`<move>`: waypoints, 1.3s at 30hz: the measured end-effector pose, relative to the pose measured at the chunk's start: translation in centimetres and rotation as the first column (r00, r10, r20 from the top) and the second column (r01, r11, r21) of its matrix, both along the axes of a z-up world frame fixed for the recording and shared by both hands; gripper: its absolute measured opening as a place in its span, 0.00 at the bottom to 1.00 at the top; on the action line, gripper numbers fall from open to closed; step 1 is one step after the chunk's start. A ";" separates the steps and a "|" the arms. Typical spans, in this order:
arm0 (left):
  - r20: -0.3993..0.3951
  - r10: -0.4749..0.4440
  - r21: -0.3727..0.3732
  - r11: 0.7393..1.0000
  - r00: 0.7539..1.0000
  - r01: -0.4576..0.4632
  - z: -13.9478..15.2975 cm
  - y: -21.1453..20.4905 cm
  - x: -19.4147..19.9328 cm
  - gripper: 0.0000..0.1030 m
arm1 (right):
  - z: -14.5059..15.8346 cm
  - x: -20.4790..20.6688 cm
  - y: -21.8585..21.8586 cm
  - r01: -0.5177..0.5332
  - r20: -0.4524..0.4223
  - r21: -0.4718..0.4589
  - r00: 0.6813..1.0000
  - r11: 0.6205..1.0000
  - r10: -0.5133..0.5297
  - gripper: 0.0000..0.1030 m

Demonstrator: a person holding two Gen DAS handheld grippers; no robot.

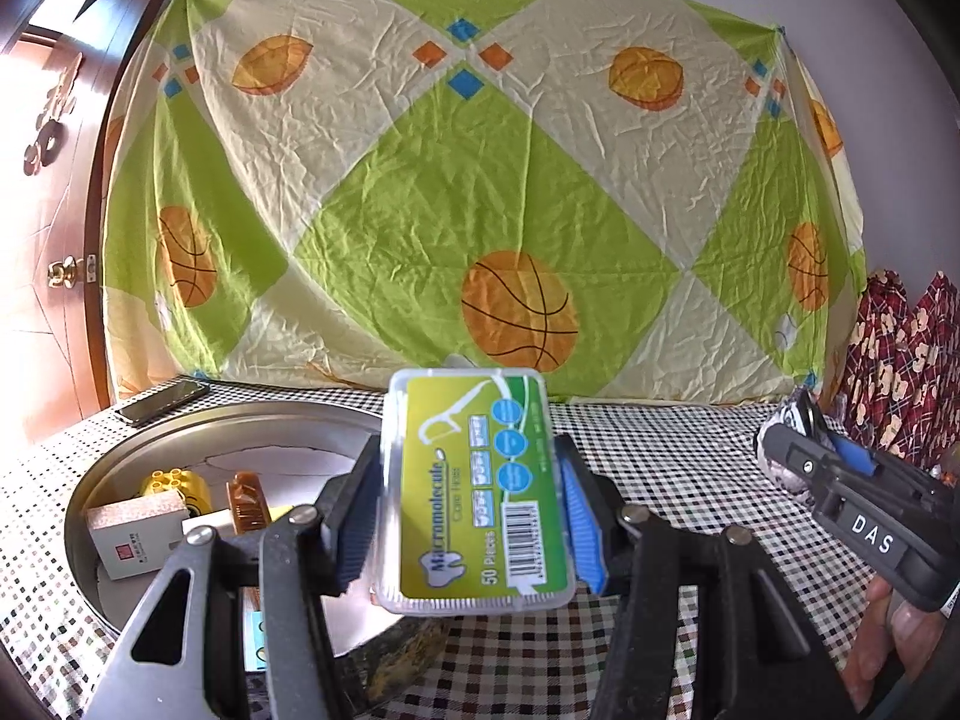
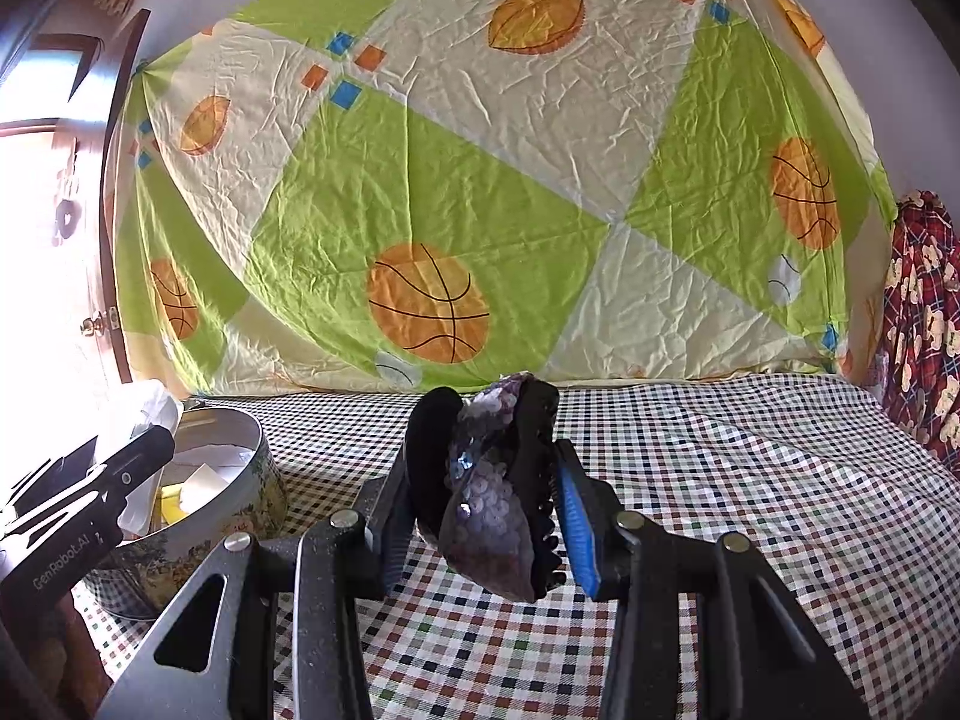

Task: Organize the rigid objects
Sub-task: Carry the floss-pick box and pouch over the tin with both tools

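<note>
Right now the left gripper (image 1: 465, 510) points nearly level, pads clamped on a floss-pick box (image 1: 471, 489) just right of the round tin (image 1: 108, 546). Right gripper (image 2: 483, 501), also near level, grips a dark sequined hair clip (image 2: 489, 492) above the checked cloth (image 2: 750, 510). Tin's contents partly hidden behind the fingers.

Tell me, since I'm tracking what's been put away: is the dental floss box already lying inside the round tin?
No, the floss box is clamped in the left gripper, raised beside the tin.
</note>
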State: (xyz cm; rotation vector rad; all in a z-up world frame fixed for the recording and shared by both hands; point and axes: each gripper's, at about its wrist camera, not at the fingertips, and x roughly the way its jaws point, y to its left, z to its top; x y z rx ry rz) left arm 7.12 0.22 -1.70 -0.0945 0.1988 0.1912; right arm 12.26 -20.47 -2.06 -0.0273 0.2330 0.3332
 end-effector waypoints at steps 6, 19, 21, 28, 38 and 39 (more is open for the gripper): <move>0.008 0.005 0.010 1.000 1.000 -0.005 0.0 0.2 -0.6 0.52 | -0.1 -0.3 0.5 -0.032 -0.016 0.032 0.999 0.999 0.032 0.44; 0.016 0.027 -0.006 1.000 1.000 -0.027 0.1 1.9 -1.3 0.52 | -0.2 -0.4 1.3 -0.035 -0.020 0.050 0.999 0.998 0.036 0.44; 0.018 0.030 -0.008 1.000 0.999 -0.029 0.1 2.1 -1.5 0.52 | -0.2 -0.4 1.6 -0.036 -0.021 0.043 0.999 0.998 0.037 0.44; 0.024 0.042 -0.006 0.999 0.999 -0.042 0.2 3.0 -1.9 0.52 | -0.3 -0.6 3.3 -0.063 -0.025 0.031 0.998 0.998 0.064 0.44; 0.025 0.056 -0.016 0.998 0.998 -0.055 0.2 4.2 -2.2 0.52 | -0.6 -1.2 5.7 -0.112 -0.025 0.016 0.993 0.994 0.112 0.44; 0.022 0.057 -0.020 0.998 0.998 -0.057 0.1 4.3 -2.1 0.52 | -0.6 -1.2 5.9 -0.117 -0.025 0.015 0.993 0.993 0.117 0.44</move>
